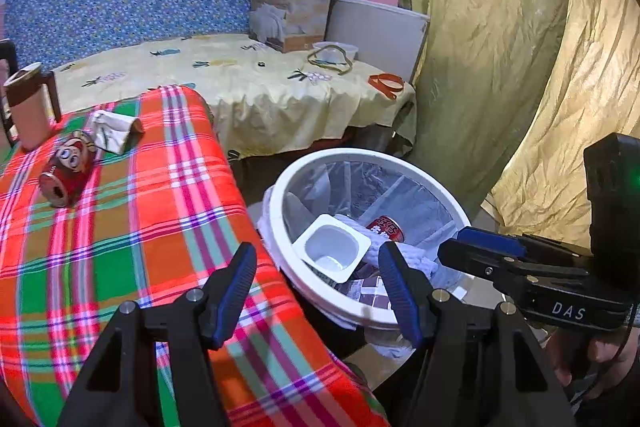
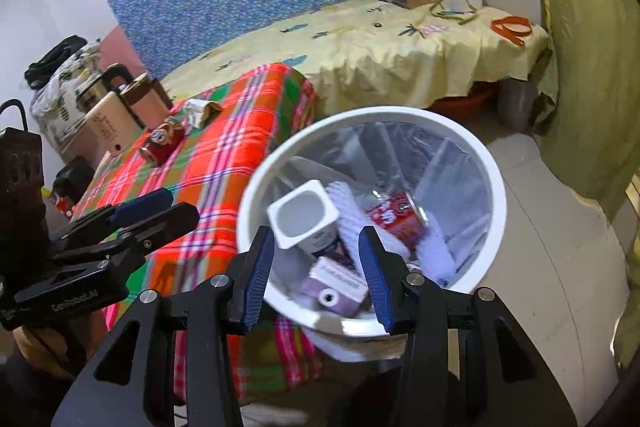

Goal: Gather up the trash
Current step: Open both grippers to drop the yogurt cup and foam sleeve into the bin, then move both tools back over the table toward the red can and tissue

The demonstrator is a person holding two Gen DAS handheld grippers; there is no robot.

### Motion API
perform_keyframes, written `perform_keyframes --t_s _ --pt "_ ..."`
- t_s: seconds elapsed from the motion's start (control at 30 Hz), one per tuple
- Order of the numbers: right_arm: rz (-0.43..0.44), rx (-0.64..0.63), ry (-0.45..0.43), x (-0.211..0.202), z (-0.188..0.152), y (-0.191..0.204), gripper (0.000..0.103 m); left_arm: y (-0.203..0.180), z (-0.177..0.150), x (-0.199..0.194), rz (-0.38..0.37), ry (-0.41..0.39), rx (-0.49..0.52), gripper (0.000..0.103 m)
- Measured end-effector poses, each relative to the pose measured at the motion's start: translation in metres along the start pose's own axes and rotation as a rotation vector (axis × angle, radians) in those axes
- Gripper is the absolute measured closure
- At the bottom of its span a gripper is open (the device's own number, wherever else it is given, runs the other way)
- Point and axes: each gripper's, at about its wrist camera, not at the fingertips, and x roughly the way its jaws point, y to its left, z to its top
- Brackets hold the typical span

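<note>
Here the left gripper [image 1: 318, 293] hangs over the seam between the plaid-covered table [image 1: 120, 227] and the white trash bin [image 1: 280, 187], its blue-padded fingers [image 1: 236, 291] spread moderately wide with nothing between them. The right gripper [image 2: 316, 273] points down into the same bin [image 2: 496, 195] from just above its near rim; its jaws stand apart and empty too, the pads clear of everything below. Seen from the left wrist, the right gripper [image 1: 480, 251] reaches in from the right edge of the picture, just beside the bin's rim, with part of a hand [image 1: 592, 359] beneath it.

Inside the bin, which has a clear liner, lie a white yogurt cup [image 2: 300, 215] tipped on its side with its mouth open toward the camera, a red can [image 2: 400, 215], a pale purple carton [image 2: 340, 287] and some white crumpled material [image 2: 348, 211].

Two pieces of trash are on the plaid cloth, well apart from both grippers at the far left of the table: a red can with a cartoon face [image 1: 68, 167] lying on its side, and just behind it a crumpled paper wrapper [image 1: 116, 131]. A tan mug with a dark lid [image 1: 30, 107] stands upright beside them at the table's corner.

Beyond the table is a bed with a yellow sheet [image 1: 240, 83], carrying a cardboard box [image 1: 290, 7] and an orange strap [image 1: 386, 85]. A yellowish curtain [image 1: 500, 47] hangs at the right.
</note>
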Motion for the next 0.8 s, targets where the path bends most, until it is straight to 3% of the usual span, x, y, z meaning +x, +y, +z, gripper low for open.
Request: perform_keyframes --t_s 0.8 --pt "0.111 -0.113 0.007 0.001 -0.008 0.065 0.057 0.049 -0.023 -0.055 0.082 -0.074 -0.077 0.038"
